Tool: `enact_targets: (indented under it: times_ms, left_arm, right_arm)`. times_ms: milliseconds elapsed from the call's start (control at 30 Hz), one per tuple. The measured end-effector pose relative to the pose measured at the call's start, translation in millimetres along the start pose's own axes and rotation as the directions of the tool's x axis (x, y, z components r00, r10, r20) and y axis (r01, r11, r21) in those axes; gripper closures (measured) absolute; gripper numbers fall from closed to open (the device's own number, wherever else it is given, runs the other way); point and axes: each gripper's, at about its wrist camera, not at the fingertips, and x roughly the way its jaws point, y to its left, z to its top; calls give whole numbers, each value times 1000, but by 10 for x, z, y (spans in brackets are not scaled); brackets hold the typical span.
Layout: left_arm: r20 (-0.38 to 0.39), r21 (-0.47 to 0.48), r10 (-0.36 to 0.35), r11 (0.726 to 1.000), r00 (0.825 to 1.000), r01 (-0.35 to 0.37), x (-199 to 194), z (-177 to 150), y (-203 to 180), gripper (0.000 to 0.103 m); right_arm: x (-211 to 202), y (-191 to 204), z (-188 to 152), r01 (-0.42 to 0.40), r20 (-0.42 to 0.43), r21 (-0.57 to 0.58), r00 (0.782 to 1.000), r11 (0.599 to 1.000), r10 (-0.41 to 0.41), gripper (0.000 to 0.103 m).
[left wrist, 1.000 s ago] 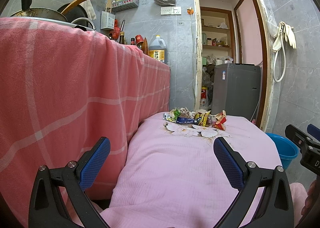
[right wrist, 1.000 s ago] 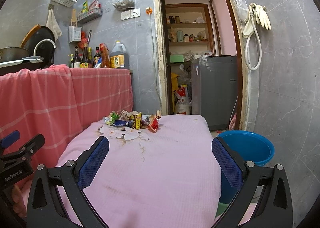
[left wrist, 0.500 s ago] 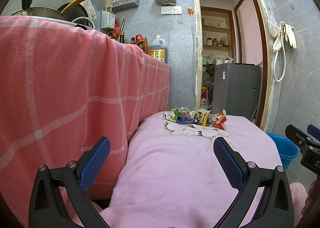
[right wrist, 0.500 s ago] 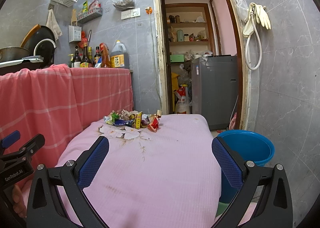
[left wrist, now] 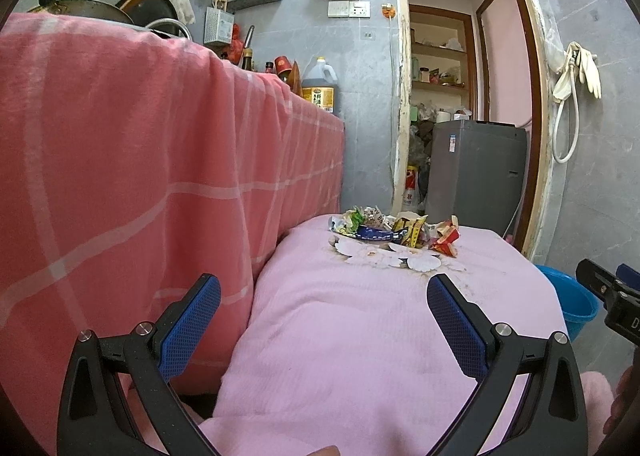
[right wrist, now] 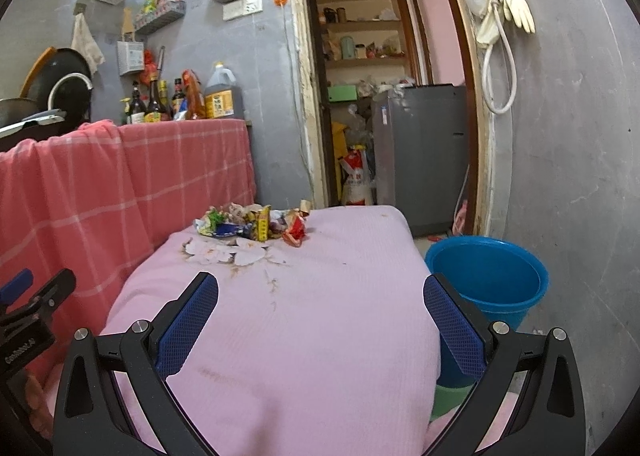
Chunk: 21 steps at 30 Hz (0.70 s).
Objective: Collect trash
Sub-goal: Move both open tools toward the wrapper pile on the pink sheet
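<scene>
at the far end of the pink cloth [left wrist: 360, 336], trash pile [left wrist: 394, 230] lies well beyond both wide-apart, empty tongs [left wrist: 324, 320] [right wrist: 320, 320].

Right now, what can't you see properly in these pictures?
- Blue bucket: left wrist view shows only a sliver past the pink cloth's edge.
- Bucket bottom, right wrist view: hidden by its own rim.
- Trash pile: wrappers too small and crumpled to count or read.
- Under the pile: the wrappers cover it.
- Right claw, left wrist view: cut off by the edge.
</scene>
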Motion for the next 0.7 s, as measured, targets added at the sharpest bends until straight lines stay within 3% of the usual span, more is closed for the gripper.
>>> enact_targets:
  times_ms: [533, 700]
  left_arm:
    - [-16, -15, 5, 1000, 1000, -6, 611, 427, -63, 2]
    - [-67, -14, -30, 999, 997, 29, 968, 539, -52, 2]
  right_arm:
    - [503, -244, 474, 7, 70, -28, 998, 1000, -5, 0]
    - [787, -281, 574, -9, 62, -60, 998, 998, 13, 0]
